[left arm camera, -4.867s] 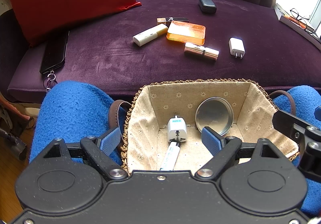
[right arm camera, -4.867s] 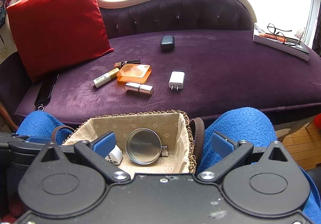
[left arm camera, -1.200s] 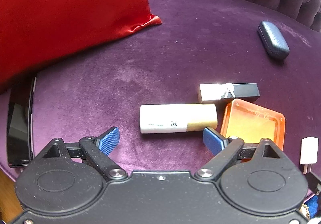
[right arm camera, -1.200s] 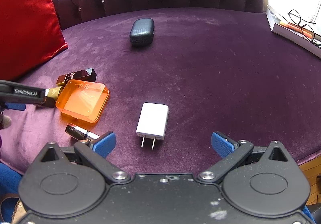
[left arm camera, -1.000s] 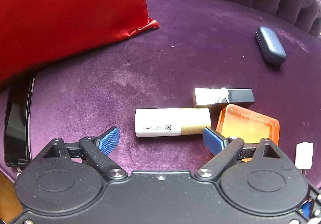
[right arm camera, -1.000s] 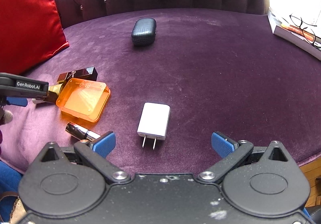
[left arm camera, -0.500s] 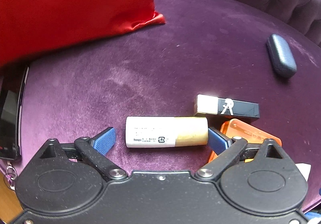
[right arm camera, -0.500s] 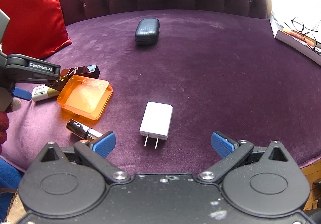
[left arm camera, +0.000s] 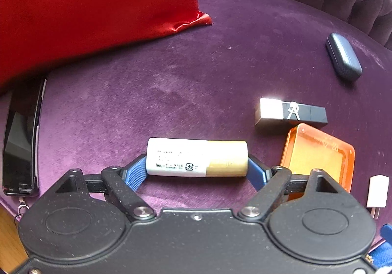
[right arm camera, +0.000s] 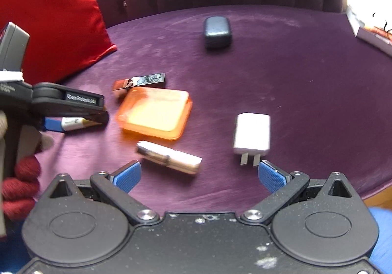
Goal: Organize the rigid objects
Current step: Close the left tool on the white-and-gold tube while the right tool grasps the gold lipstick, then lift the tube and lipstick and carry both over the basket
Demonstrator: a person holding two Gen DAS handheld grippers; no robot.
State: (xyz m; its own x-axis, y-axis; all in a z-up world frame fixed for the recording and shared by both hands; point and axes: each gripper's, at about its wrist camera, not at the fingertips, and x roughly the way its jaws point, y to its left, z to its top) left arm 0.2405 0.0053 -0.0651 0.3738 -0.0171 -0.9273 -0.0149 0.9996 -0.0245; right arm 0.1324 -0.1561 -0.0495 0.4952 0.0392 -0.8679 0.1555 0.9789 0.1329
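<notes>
the left hand-held gripper is clamping its blue pads on the two ends of the white-and-gold tube, which is lying crosswise on the purple sofa seat near its front edge. the right hand-held gripper is hovering with its jaws spread wide apart, gripping nothing, over the front edge of the seat. just beyond its left pad, the rose-gold lipstick is lying at a slant, and just beyond its right pad the white charger plug is resting with its prongs pointing toward the front edge. a little farther in, the orange box is lying flat, just beside the held tube on its right. the black-and-silver lipstick is lying along the far side of the orange box; whether they are touching cannot be told. toward the left end of the seat, a black phone is lying by the front edge, partly under the red cushion, which is leaning against the tufted backrest. well apart from the rest, the dark case is sitting near the back of the seat. at the far right edge, a book is showing, blurred.
</notes>
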